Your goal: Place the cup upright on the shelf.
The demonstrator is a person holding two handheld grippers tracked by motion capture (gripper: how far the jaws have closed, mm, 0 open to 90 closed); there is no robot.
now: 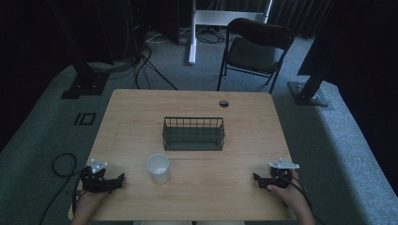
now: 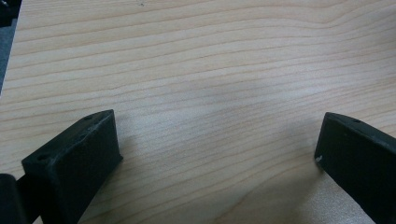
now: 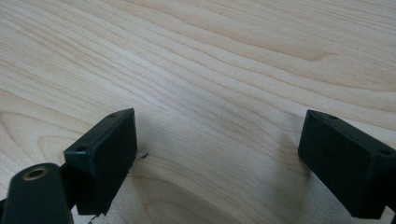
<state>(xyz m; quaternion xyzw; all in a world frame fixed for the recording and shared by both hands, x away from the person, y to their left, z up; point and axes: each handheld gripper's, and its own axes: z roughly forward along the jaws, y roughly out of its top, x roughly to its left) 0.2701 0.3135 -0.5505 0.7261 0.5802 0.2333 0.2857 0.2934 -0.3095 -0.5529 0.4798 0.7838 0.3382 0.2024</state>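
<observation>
White cup [image 1: 158, 168] stands between both tools, wire basket [image 1: 193, 133] just behind.

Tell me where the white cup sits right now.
In the high view, the white cup stands upright on the table, left of centre near the person's edge. It is just in front of the wire basket, nearer the left gripper than the right gripper.

Dim and grainy from above, dark toward 12 o'clock; table [image 1: 197, 187] evenly lit, soft. Brighter and sharper close up: wood grain crisp, faint sheen mid-frame, soft shadows beside both jaws, near edges slightly blurred.
</observation>
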